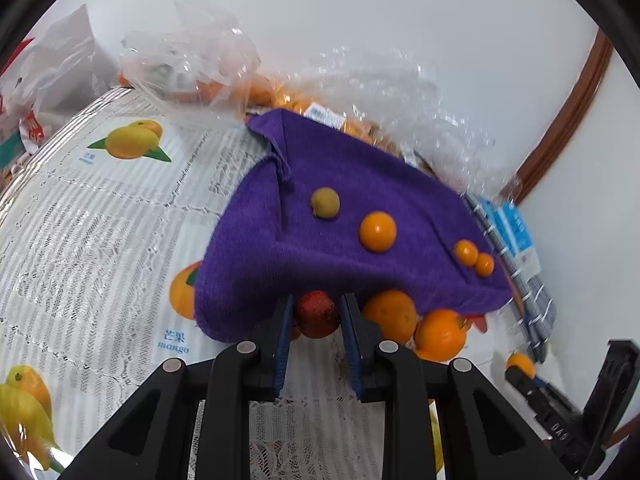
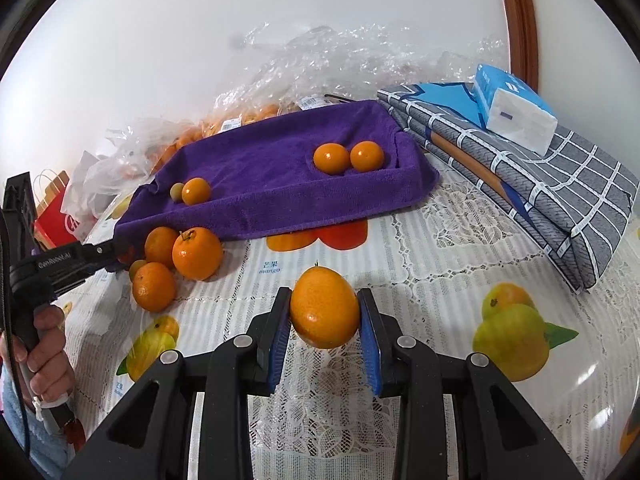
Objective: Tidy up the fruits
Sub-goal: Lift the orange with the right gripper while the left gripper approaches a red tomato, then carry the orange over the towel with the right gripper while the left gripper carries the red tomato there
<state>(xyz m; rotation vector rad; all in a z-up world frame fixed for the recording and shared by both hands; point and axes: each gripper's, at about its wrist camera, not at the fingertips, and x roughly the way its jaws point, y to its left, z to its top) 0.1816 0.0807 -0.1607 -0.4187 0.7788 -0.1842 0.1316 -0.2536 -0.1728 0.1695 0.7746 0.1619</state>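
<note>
A purple towel-lined tray (image 1: pixel 360 248) (image 2: pixel 272 184) holds a green fruit (image 1: pixel 325 203), an orange fruit (image 1: pixel 377 231) and two small orange fruits (image 2: pixel 347 157). My left gripper (image 1: pixel 316 312) is shut on a red fruit (image 1: pixel 318 314) at the tray's near edge, beside loose oranges (image 1: pixel 416 322) (image 2: pixel 180 260). My right gripper (image 2: pixel 324 312) is shut on an orange (image 2: pixel 324 307), held above the tablecloth in front of the tray. The left gripper also shows in the right wrist view (image 2: pixel 112 250).
Clear plastic bags of oranges (image 1: pixel 200 72) (image 2: pixel 320 64) lie behind the tray. A folded checked cloth (image 2: pixel 540 192) with a tissue pack (image 2: pixel 516 108) lies to the right. A red and white bag (image 2: pixel 60 216) stands at the left. The tablecloth (image 2: pixel 440 264) has printed fruit.
</note>
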